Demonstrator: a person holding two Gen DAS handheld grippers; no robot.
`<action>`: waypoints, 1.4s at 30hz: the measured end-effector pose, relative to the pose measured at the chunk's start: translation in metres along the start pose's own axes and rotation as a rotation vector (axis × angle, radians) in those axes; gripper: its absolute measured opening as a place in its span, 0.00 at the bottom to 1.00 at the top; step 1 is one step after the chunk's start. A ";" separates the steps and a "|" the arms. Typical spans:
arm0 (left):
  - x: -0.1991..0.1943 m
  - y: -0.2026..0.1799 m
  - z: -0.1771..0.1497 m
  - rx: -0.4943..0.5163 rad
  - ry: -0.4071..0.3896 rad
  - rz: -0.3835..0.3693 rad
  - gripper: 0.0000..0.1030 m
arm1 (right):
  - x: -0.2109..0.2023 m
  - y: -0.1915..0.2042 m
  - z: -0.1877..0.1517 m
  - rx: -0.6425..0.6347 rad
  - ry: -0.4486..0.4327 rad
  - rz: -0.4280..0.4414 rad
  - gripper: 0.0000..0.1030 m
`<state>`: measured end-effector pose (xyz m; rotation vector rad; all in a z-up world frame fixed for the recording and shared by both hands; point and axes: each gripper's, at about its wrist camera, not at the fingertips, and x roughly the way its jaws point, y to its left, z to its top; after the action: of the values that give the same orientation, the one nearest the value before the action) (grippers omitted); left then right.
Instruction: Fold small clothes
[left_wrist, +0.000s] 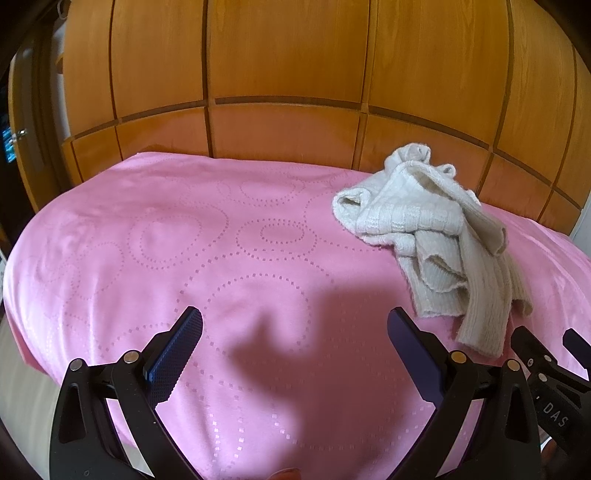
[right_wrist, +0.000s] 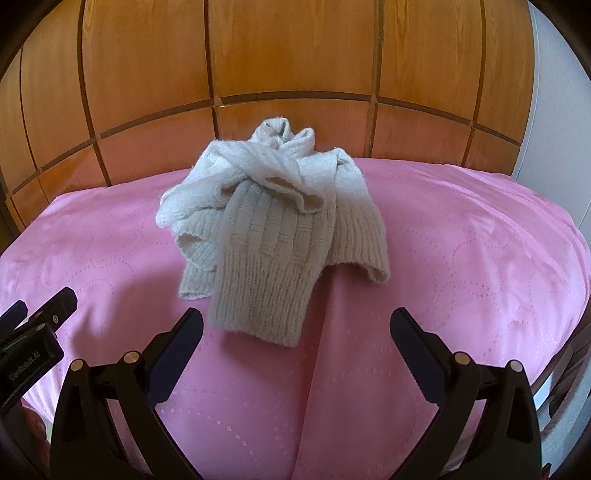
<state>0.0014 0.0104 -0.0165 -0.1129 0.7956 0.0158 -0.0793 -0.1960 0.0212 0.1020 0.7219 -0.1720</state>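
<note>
A small cream knitted sweater (right_wrist: 273, 221) lies crumpled in a heap on the pink bedspread (right_wrist: 461, 258); it also shows in the left wrist view (left_wrist: 432, 236) at the right. My right gripper (right_wrist: 295, 328) is open and empty, just short of the sweater's near hem. My left gripper (left_wrist: 295, 328) is open and empty over bare bedspread (left_wrist: 184, 240), to the left of the sweater. The right gripper's tips show at the left wrist view's right edge (left_wrist: 546, 350), and the left gripper shows at the right wrist view's left edge (right_wrist: 37, 325).
A wooden panelled headboard (left_wrist: 288, 74) stands behind the bed, also seen in the right wrist view (right_wrist: 295, 66). The bed's left edge (left_wrist: 22, 332) drops off near my left gripper. A white wall (right_wrist: 554, 92) is at the far right.
</note>
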 end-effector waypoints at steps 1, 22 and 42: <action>0.000 0.000 0.000 0.000 -0.007 -0.001 0.96 | 0.000 0.000 0.000 0.000 -0.001 0.005 0.98; -0.005 -0.008 0.037 0.261 -0.038 -0.250 0.68 | 0.072 0.017 0.020 -0.113 0.120 0.148 0.11; 0.123 -0.153 0.132 -0.050 0.377 -0.638 0.72 | 0.044 -0.164 0.074 0.100 -0.037 -0.100 0.04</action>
<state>0.1908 -0.1310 0.0019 -0.4221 1.1060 -0.6045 -0.0302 -0.3734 0.0415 0.1582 0.6814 -0.3052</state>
